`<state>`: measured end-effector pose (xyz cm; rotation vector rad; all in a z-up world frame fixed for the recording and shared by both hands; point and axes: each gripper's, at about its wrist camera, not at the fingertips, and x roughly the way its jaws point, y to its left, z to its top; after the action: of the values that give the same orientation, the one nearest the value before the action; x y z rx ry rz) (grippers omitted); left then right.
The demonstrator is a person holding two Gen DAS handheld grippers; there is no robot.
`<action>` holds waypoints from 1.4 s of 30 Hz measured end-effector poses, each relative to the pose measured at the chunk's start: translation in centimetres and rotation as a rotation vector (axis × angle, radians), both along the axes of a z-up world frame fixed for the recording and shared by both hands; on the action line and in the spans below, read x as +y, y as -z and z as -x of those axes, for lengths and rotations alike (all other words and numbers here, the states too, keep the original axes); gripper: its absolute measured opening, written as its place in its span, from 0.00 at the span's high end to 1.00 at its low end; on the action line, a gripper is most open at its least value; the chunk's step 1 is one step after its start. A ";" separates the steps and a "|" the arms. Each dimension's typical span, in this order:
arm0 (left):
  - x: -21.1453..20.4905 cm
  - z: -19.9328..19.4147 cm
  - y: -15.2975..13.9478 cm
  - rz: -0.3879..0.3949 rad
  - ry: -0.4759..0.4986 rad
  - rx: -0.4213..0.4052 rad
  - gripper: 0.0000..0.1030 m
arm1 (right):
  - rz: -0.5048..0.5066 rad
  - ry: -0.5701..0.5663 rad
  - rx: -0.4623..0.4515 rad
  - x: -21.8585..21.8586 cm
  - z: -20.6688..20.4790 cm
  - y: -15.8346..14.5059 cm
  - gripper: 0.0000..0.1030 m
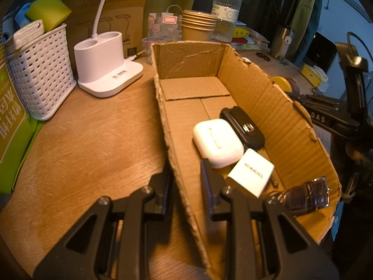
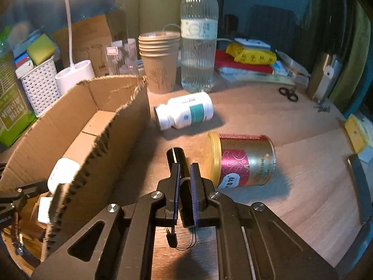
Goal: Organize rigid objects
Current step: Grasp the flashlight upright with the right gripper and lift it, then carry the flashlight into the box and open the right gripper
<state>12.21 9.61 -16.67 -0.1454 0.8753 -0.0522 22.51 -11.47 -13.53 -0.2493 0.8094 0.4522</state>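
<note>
Presently the sorting stands partway done. Four items already lie in the cardboard box (image 1: 268,107): a white earbud case (image 1: 218,143), a black car key (image 1: 243,128) touching it on the far side, a white charger plug (image 1: 251,172) just beside both, and a small dark glass bottle (image 1: 305,196) on its side near the box's near corner. The far half of the box floor is bare.

Left gripper (image 1: 186,179): its fingers straddle the box's near side wall, one outside and one inside, closed on the cardboard. In my judgement it is steadying the box rather than carrying anything.

Right gripper (image 2: 185,184): clamped on a black cylinder (image 2: 179,161), possibly a small torch, with a thin cord loop hanging from its near end. It is held above the wooden table (image 2: 303,163), just outside the box's right wall, not yet over the opening.

Outstanding on the table: a white pill bottle (image 2: 184,113) lying on its side near the box, and a red and gold tin (image 2: 242,161) with a yellow lid, also on its side, just beside the held cylinder. Whether the water bottle (image 2: 199,37), the stack of paper cups (image 2: 158,60) and the scissors (image 2: 289,93) belong to the job cannot be told.

Assessment: four in, one in hand, at least two still to collect.
</note>
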 end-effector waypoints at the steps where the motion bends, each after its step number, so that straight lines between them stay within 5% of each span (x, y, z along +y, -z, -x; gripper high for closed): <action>1: 0.0 0.0 0.0 0.000 0.000 0.000 0.76 | 0.004 -0.003 0.003 0.1 0.0 0.1 0.88; 13: 0.0 0.0 0.0 0.000 0.000 0.000 0.76 | 0.047 -0.011 0.032 0.7 -1.0 1.2 0.75; 23: 0.0 0.0 0.0 0.000 0.000 0.000 0.76 | 0.035 -0.022 0.022 0.6 -0.9 1.5 0.77; 42: 0.0 0.0 0.0 0.000 0.000 0.000 0.76 | -0.067 -0.082 -0.158 0.8 4.3 -6.4 0.78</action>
<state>12.22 9.60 -16.67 -0.1451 0.8752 -0.0520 18.21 -10.71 -7.15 -0.2534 0.6299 0.5285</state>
